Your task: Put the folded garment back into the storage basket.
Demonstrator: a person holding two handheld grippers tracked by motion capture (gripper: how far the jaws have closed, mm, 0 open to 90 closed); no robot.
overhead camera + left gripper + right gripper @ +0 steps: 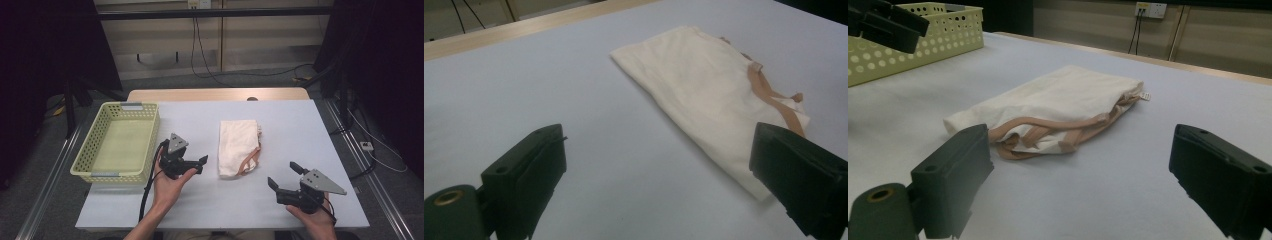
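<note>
Table [300,130]: folded cloth [238,145] between open-fingered grippers.

I noted the folded garment [239,146] as soft, matt cream cloth with tan strap trim. The table top [280,120] looked a smooth, matt pale sheet, with bare wood edging at 12 o'clock. The basket [88,146] at 9 o'clock read as perforated yellow-green plastic, faintly glossy. My left gripper [199,165] and right gripper [283,175] had matt black plastic jaws.
</note>
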